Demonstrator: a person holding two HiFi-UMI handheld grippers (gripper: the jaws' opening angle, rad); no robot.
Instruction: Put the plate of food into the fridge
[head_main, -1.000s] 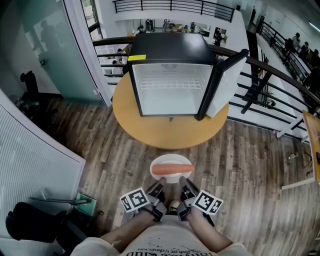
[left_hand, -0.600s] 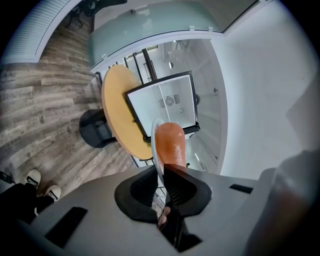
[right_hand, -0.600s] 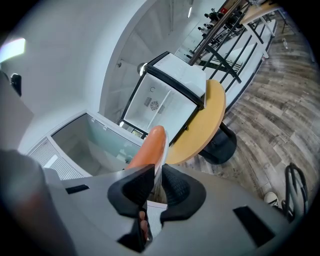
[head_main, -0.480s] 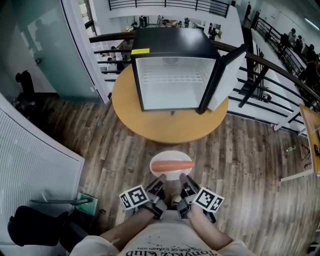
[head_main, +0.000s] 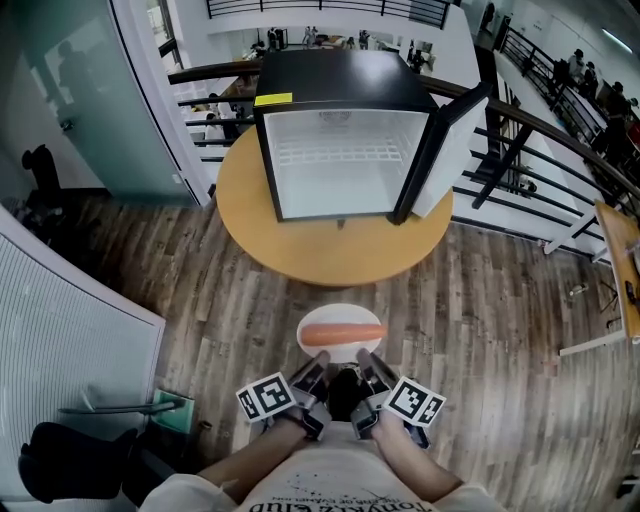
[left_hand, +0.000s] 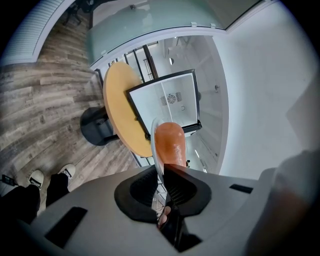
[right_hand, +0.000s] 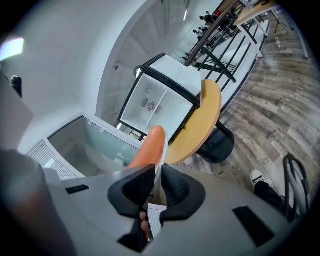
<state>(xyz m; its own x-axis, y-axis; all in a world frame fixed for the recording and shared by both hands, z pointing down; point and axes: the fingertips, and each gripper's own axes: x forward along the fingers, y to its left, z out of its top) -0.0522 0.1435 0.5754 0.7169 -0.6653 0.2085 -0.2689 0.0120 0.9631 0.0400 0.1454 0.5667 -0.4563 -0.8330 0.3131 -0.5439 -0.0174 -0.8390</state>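
A white plate with an orange sausage on it hangs over the wooden floor, short of the round table. My left gripper is shut on the plate's near rim at the left. My right gripper grips the same rim at the right, and its jaws have just been closing on it. In the left gripper view the rim runs between the pads, with the sausage beyond. The right gripper view shows the same rim. The black fridge stands open on the table, its white inside bare.
The fridge door swings out to the right. A black railing runs behind and right of the table. A glass wall stands at the left. A green object and a black chair sit on the floor at the lower left.
The table and fridge have come slightly nearer and look larger in the head view. The plate stays held level between both grippers, carried forward a little.
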